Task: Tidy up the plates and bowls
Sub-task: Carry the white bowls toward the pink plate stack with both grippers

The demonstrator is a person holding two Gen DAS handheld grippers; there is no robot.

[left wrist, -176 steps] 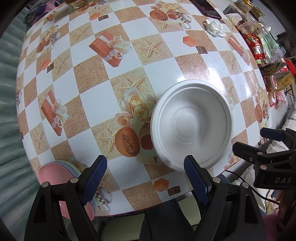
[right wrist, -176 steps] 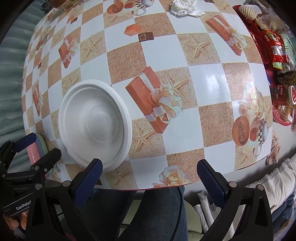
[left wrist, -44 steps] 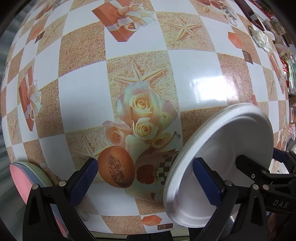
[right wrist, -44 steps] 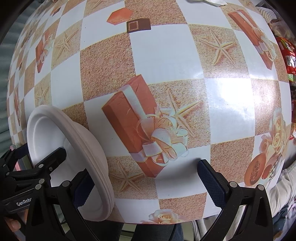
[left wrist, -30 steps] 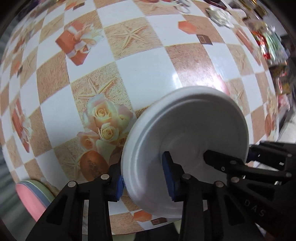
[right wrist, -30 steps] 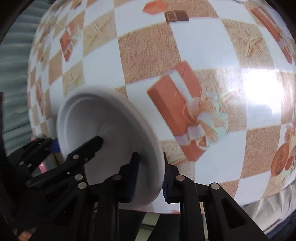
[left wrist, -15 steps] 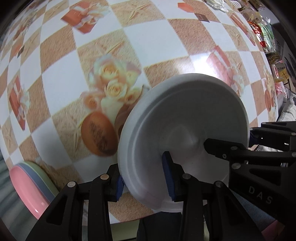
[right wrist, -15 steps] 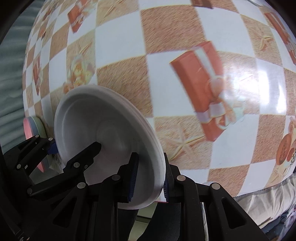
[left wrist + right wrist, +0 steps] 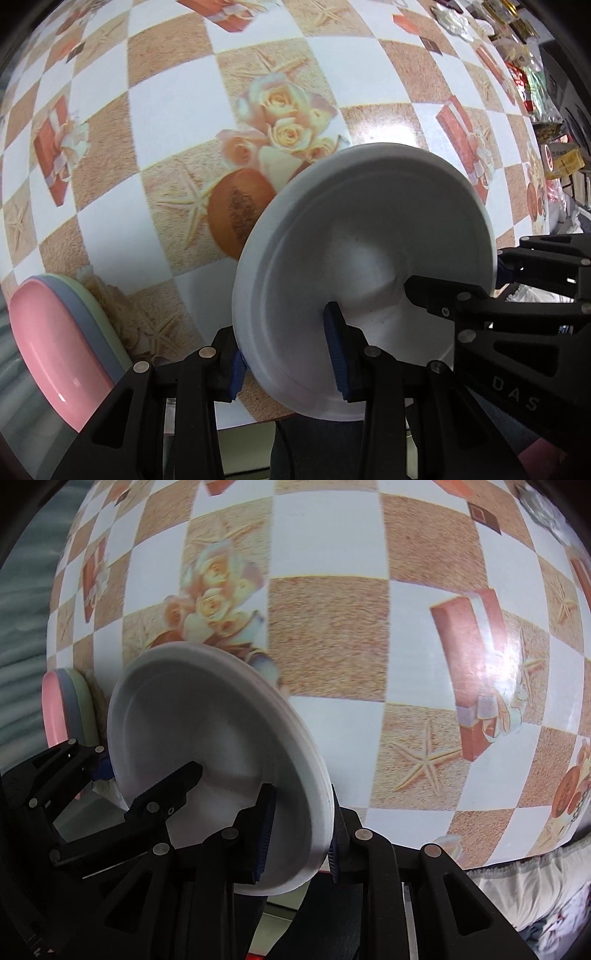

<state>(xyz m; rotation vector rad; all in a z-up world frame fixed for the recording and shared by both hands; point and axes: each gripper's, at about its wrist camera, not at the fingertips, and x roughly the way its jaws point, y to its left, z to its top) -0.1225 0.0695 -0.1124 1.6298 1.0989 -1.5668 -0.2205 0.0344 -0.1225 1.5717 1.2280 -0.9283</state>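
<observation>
A white plate (image 9: 369,236) is held off the table by both grippers, one on each side of its rim. My left gripper (image 9: 284,354) is shut on its left rim, blue pads on both faces. My right gripper (image 9: 295,830) is shut on its right rim; the plate shows in the right wrist view (image 9: 207,716) too. A stack of pink, blue and green plates (image 9: 55,332) lies at the table's near left edge, to the left of the held plate, and also shows in the right wrist view (image 9: 64,705).
The table (image 9: 177,92) has a checkered cloth with printed roses, gift boxes and starfish. Snack packets and boxes (image 9: 532,74) crowd the far right edge. The table's near edge runs just under the grippers.
Both grippers closed on the white plate and lifted it off the table. Together they have carried it leftward, nearer the coloured plate stack.
</observation>
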